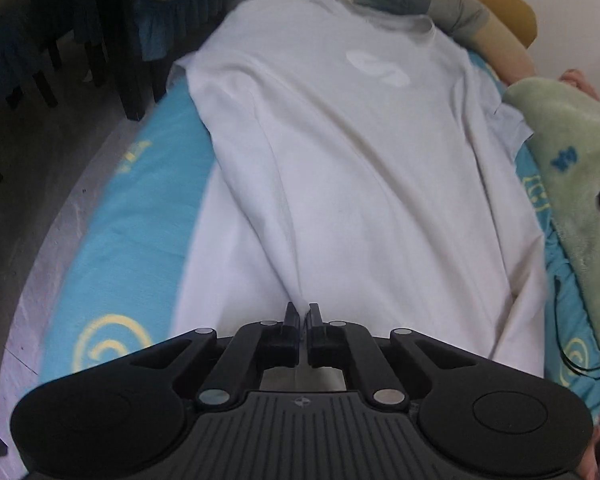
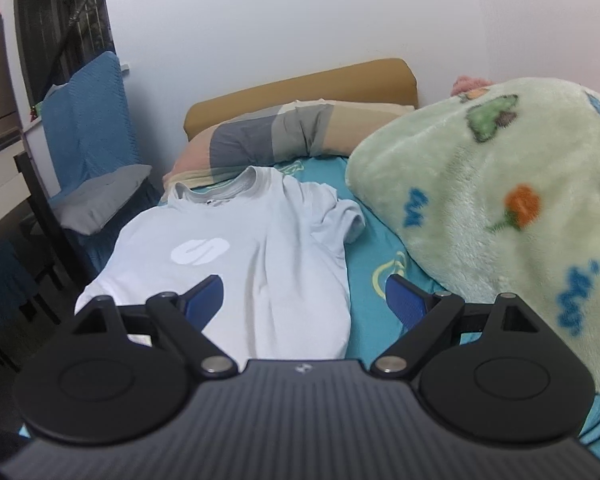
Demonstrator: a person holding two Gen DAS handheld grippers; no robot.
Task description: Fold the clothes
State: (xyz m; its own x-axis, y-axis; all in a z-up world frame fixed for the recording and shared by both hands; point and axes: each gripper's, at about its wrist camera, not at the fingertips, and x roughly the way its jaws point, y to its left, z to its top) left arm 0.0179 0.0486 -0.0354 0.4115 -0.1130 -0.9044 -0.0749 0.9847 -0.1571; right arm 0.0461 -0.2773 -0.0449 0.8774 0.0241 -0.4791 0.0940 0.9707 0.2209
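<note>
Garment: We found the white T-shirt (image 1: 340, 160) lying face up and lengthwise on the bed (image 1: 112, 240), its collar at the far end against the pillow (image 2: 268, 136) and its hem at the near end.
Surroundings: A green fleece blanket (image 2: 500, 208) was heaped just to the right of the shirt; a blue-covered chair (image 2: 88, 120) stood to the left of the bed.
Left hand-held gripper (image 1: 303, 314): Its jaws were closed narrow on a ridge of fabric at the shirt's near hem, and the cloth rose in a tented crease from the pinch.
Right hand-held gripper (image 2: 304, 296): Its jaws stood wide with nothing between them, above the near part of the shirt, its right finger over bare sheet.
Step in hand: We judged this to be the gathering of the hem ahead of a first fold; no fold was yet laid.
Technique: We would take a second hold on the hem, well apart from the left pinch, so that the edge lifts as a straight line.
Technique: We would lift both holds together and carry the hem toward the collar, keeping the cloth lightly taut.
Caution: A single central pinch was likely to bunch the fabric and skew the fold.
Caution: We would keep the right sleeve (image 2: 348, 216) clear of the blanket.
</note>
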